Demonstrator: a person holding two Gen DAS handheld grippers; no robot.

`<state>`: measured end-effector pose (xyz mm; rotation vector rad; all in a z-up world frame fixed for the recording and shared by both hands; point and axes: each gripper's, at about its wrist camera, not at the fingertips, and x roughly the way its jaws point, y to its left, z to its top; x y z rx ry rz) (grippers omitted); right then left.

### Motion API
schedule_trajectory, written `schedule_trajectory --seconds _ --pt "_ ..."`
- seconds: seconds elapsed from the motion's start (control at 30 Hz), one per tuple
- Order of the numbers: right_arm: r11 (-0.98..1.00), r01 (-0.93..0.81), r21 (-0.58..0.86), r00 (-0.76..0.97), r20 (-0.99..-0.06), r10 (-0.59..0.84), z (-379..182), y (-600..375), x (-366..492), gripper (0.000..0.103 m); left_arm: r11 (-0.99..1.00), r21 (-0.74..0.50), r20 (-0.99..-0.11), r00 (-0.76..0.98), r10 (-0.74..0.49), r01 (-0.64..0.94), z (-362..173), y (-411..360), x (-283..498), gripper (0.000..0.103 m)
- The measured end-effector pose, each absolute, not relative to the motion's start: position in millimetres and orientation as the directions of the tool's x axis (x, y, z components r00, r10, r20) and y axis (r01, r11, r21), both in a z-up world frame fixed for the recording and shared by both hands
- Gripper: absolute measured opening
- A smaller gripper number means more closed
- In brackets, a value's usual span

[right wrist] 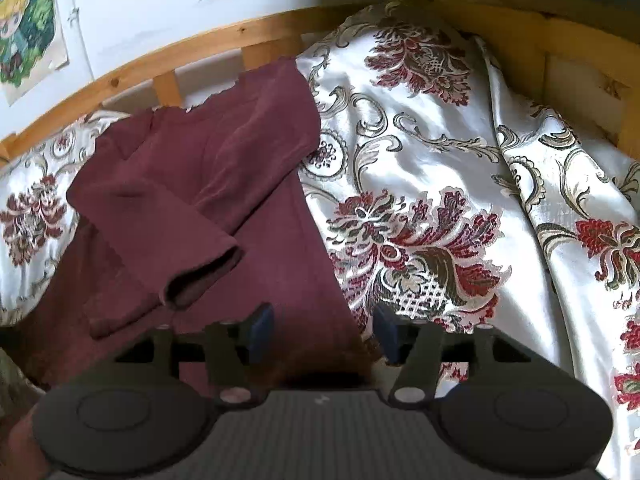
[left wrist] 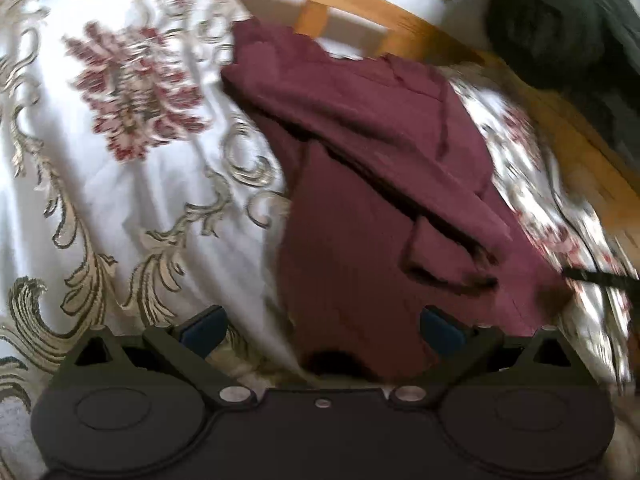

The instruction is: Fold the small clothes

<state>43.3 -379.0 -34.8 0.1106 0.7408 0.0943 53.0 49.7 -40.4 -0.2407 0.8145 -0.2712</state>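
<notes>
Maroon garment (right wrist: 224, 200) lies on the patterned bedspread (right wrist: 420, 184), lower centre to upper left of the right wrist view. Right gripper (right wrist: 324, 332) jaws apart over its near hem, gripping nothing; left gripper (left wrist: 322, 330) likewise spread. Sleeve (right wrist: 168, 240) folded across the body, likely to narrow it. Long axis runs toward the wooden rail (right wrist: 168, 60).

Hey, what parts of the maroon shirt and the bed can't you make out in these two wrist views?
- Maroon knit shirt: near hem hidden behind left gripper body; motion blur hides fabric detail.
- Same shirt, right wrist view: near hem hidden behind right gripper.
- Wooden bed rail: far corner covered by a dark object.
</notes>
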Motion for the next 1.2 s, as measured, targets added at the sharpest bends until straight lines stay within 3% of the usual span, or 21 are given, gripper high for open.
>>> schedule_trajectory --seconds 0.17,0.3,1.1,1.2 --pt "0.994 -0.111 -0.014 0.717 -0.694 0.071 -26.0 -367.8 29.5 0.079 0.959 -0.195 -0.723 0.630 -0.284 0.208 -43.4 46.9 33.0 0.102" --pt "0.966 -0.171 -0.192 0.706 -0.708 -0.015 -29.1 -358.3 16.5 0.084 0.968 -0.198 -0.726 0.639 -0.252 0.155 -49.2 51.0 34.5 0.102" --pt "0.968 -0.173 -0.181 0.715 -0.699 -0.003 -30.7 -362.8 18.7 0.087 0.989 -0.090 -0.744 0.653 -0.142 0.113 -42.5 56.2 35.4 0.095" --pt "0.952 -0.194 -0.238 0.710 -0.703 -0.031 -33.6 -354.4 18.4 0.087 0.987 -0.110 -0.729 0.666 -0.159 0.116 -45.1 47.5 41.6 0.083"
